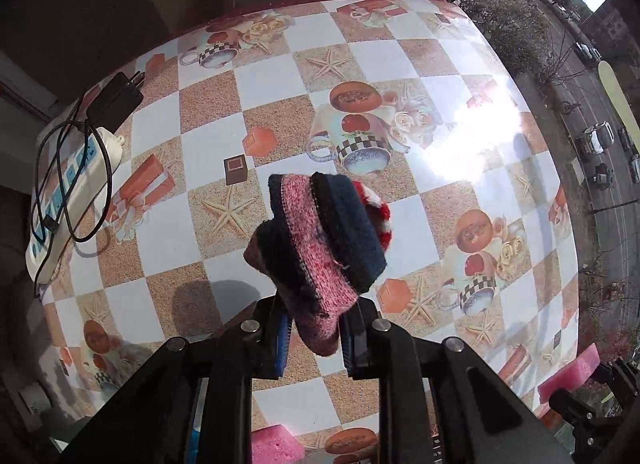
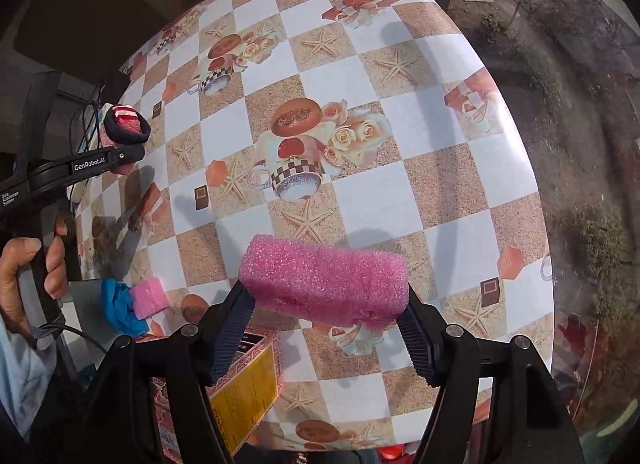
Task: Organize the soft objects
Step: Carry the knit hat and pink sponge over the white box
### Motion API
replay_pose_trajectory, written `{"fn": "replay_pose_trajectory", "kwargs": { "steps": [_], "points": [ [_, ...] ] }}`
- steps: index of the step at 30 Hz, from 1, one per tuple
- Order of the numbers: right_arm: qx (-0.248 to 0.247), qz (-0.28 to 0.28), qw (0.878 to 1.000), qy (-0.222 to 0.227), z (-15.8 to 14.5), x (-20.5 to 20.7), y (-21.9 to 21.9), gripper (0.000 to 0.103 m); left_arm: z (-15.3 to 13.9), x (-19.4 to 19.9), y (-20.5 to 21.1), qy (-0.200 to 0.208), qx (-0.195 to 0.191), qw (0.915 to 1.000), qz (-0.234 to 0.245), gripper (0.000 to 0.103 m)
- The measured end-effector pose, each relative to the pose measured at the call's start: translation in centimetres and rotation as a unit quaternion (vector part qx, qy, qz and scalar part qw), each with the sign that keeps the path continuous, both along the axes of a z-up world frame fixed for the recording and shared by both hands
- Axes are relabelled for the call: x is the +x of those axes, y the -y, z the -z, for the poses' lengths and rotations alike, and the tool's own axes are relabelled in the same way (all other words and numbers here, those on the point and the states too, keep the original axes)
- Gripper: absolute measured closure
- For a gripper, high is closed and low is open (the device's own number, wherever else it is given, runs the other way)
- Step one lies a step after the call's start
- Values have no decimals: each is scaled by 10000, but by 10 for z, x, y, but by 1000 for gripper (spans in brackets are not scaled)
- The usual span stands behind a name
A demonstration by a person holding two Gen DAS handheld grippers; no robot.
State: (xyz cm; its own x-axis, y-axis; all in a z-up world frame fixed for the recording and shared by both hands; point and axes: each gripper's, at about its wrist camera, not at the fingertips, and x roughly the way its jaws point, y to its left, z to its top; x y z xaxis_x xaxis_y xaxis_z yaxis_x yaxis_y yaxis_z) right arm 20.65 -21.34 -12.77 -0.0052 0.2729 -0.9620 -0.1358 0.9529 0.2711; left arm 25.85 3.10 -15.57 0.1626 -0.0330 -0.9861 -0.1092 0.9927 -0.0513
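Observation:
A knitted sock (image 1: 316, 240) in pink, navy and red-white stripes hangs above the checkered table (image 1: 404, 60). My left gripper (image 1: 316, 328) is shut on its pink end. In the right wrist view the same sock (image 2: 126, 128) sticks up from the left gripper (image 2: 120, 148), which a hand (image 2: 24, 264) holds at the table's left edge. My right gripper (image 2: 326, 304) is shut on a long pink foam sponge (image 2: 324, 284), held across its length above the table (image 2: 440, 184). That sponge (image 1: 570, 378) also shows at the lower right of the left wrist view.
A white power strip (image 1: 68, 200) with black cables and a black adapter (image 1: 116, 100) lie at the table's left edge. A small pink sponge (image 2: 148, 298) and blue cloth (image 2: 120, 310) sit at the near left. A box with a yellow label (image 2: 246, 404) lies below my right gripper.

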Motion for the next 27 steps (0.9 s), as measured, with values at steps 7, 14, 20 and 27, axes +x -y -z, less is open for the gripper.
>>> {"fn": "replay_pose_trajectory", "kwargs": {
  "steps": [7,14,20,27],
  "points": [
    [-126,376,9991,168,-12,-19,28,32,-49,-21,69,375,-75,9960,808,80],
    [-344,674,9965,345,-23,-45,55,32,-79,-56,140,636,-127,9846,1624,80],
    [-485,951,9934,417,-32,-69,76,32,-92,-83,183,693,-290,9740,2139,80],
    [-671,1235,9893,390,-36,-101,96,32,-99,-122,220,643,-420,9568,2803,80]
  ]
}}
